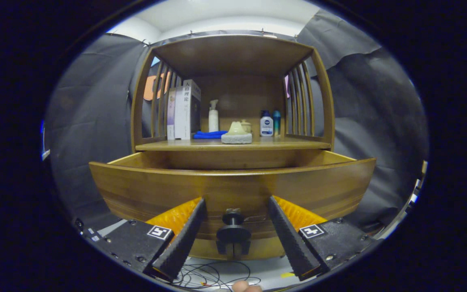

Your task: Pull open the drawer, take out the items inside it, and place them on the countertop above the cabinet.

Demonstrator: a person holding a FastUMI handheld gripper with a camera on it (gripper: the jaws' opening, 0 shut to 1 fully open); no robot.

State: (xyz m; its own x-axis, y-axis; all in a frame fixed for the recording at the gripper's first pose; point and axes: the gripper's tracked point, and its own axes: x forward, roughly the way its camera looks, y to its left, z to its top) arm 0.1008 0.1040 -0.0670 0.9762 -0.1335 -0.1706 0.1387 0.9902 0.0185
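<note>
Drawer [233, 188] of the wooden cabinet [233, 52] stands pulled out toward the camera, so the opening step looks done. Its inside is hidden behind the front panel, and I cannot tell what lies in it. Emptying it onto the countertop [298, 144] is, by my judgement, still ahead; that surface already carries books [183, 109], bottles [266, 123] and a blue cloth [209, 134]. Gripper [235, 209] fingers are spread wide on either side of the black knob [233, 233], touching neither it nor the panel and holding nothing.
</note>
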